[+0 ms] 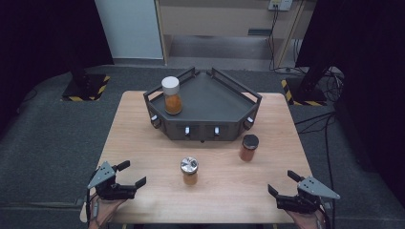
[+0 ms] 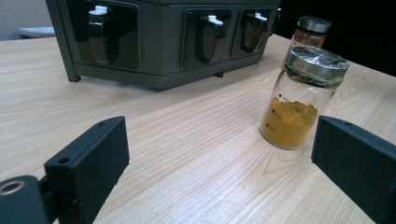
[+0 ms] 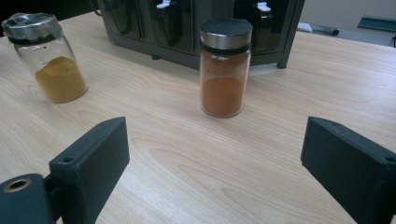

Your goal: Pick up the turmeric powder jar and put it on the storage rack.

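Glass jars (image 1: 189,171), metal-lidded, on grained wood (image 1: 143,143)

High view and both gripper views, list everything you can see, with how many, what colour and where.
Table: one, light wood, centre of the room.
Rack: one, dark grey, angled tray with clips along its front, far half of the table.
White-lidded jar: one, orange powder, standing on the rack's left side.
Silver-lidded jar: one, yellow-orange powder, on the table in front of the rack.
Black-lidded jar: one, reddish-orange powder, on the table right of the silver-lidded jar.
Left gripper: one, black, near left corner, open, nothing between the jaws.
Right gripper: one, black, near right corner, open, nothing between the jaws.
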The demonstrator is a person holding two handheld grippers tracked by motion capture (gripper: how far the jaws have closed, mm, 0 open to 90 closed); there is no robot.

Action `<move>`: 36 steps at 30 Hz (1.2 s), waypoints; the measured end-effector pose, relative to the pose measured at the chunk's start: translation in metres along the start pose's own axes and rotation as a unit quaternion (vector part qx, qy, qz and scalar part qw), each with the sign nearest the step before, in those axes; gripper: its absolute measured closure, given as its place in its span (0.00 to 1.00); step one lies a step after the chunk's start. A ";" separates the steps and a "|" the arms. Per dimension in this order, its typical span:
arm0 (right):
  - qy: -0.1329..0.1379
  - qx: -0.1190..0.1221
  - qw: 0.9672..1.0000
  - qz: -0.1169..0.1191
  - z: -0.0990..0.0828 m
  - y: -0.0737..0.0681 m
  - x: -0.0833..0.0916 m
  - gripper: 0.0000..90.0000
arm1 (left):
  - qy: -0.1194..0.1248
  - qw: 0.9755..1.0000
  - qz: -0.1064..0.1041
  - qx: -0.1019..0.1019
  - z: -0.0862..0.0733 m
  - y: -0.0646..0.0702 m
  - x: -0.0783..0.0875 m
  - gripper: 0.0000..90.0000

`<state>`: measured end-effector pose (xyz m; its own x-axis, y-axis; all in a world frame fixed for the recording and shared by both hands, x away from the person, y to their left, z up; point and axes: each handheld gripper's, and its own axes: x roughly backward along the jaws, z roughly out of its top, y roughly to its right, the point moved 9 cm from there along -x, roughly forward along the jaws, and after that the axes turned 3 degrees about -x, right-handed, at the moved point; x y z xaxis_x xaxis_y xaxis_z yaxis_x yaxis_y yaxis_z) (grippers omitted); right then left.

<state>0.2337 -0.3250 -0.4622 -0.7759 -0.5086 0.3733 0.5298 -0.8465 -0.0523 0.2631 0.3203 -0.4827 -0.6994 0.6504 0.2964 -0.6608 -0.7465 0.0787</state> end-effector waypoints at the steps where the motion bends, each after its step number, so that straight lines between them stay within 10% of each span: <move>1: 0.000 -0.001 1.000 0.000 0.000 0.000 0.000 0.09 | -0.001 1.000 0.000 -0.001 0.000 0.001 0.000 0.04; 36: -0.004 0.014 0.999 0.050 0.040 -0.015 -0.024 0.09 | -0.003 1.000 0.009 0.009 -0.002 -0.005 0.003 0.04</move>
<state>0.2577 -0.2942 -0.4332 -0.7156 -0.5890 0.3755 0.6138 -0.7868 -0.0644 0.2636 0.3258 -0.4841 -0.7090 0.6365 0.3036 -0.6437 -0.7600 0.0898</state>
